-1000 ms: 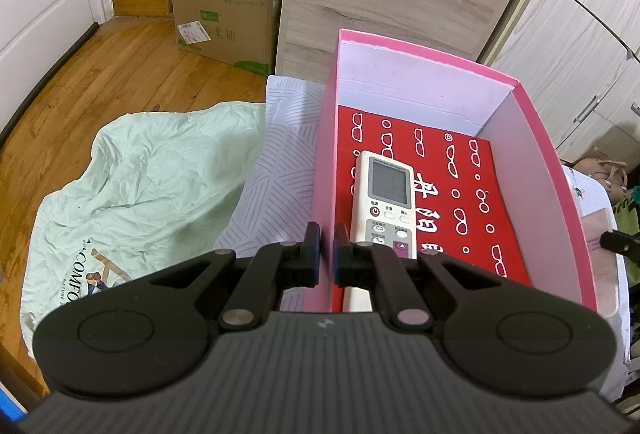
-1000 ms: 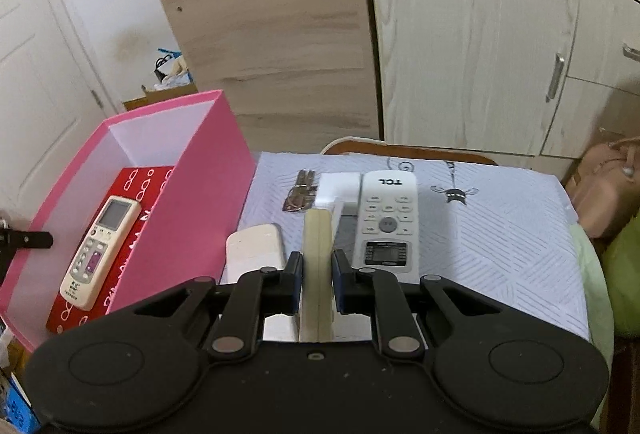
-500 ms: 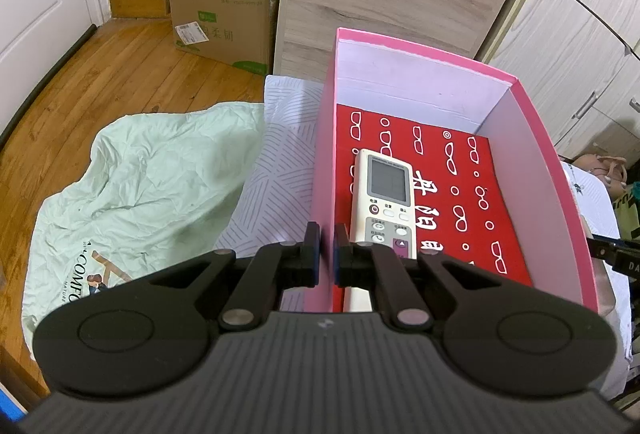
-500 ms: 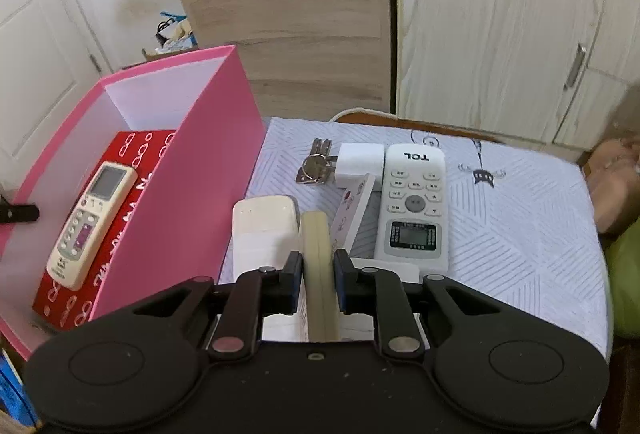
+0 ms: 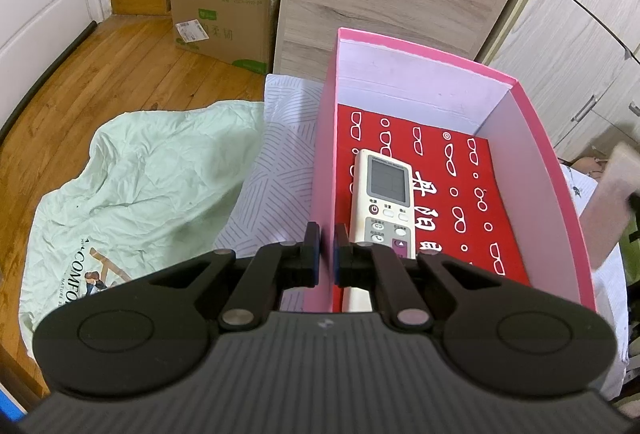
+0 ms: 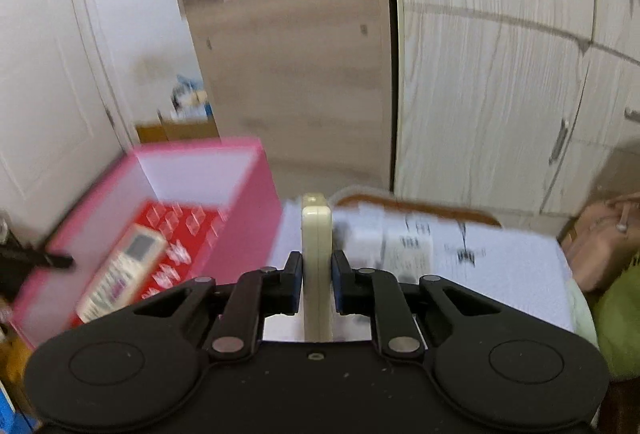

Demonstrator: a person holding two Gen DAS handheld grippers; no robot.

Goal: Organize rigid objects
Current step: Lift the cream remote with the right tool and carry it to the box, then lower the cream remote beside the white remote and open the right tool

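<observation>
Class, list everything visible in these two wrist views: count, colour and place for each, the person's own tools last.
Box: one, pink, red-lined, on the bedsheet.
Remote in box: one, cream, lying on the red lining.
Held remote: one, cream, on edge, right of the box.
Items on sheet: blurred, white, count unclear.
Quilt: one, pale green, on the floor.
Cardboard carton: one, brown, by the wall.
Bag: one, tan, far right.
Left gripper: black, clamping the box's left wall.
Right gripper: black, gripping the held remote.

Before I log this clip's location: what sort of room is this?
Likely a bedroom: wardrobe doors, a green quilt spilling onto the wooden floor, a cardboard box by the wall.
</observation>
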